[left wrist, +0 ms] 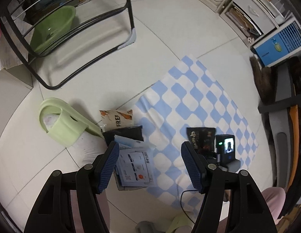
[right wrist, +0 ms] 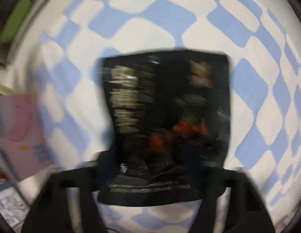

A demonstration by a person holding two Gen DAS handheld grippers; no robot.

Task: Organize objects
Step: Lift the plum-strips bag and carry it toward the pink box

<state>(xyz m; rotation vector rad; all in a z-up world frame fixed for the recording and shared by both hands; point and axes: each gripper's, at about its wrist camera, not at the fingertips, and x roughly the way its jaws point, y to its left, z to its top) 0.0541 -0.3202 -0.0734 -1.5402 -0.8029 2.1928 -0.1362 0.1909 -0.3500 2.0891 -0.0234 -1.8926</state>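
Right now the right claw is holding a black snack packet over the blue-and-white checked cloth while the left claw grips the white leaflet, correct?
Not quite. The left claw is open and grips nothing; the left wrist view shows the white leaflet lying below it. The rest holds: the right claw holds the black snack packet over the checked cloth.

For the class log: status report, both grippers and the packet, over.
Left gripper open, empty, above the floor pile. Right gripper shut on glossy black snack packet over blue-and-white checked cloth. Nothing in the way.

the right gripper (right wrist: 150, 161) clamps a blurred black snack packet (right wrist: 168, 116) over the blue-and-white checked cloth (right wrist: 237, 38).
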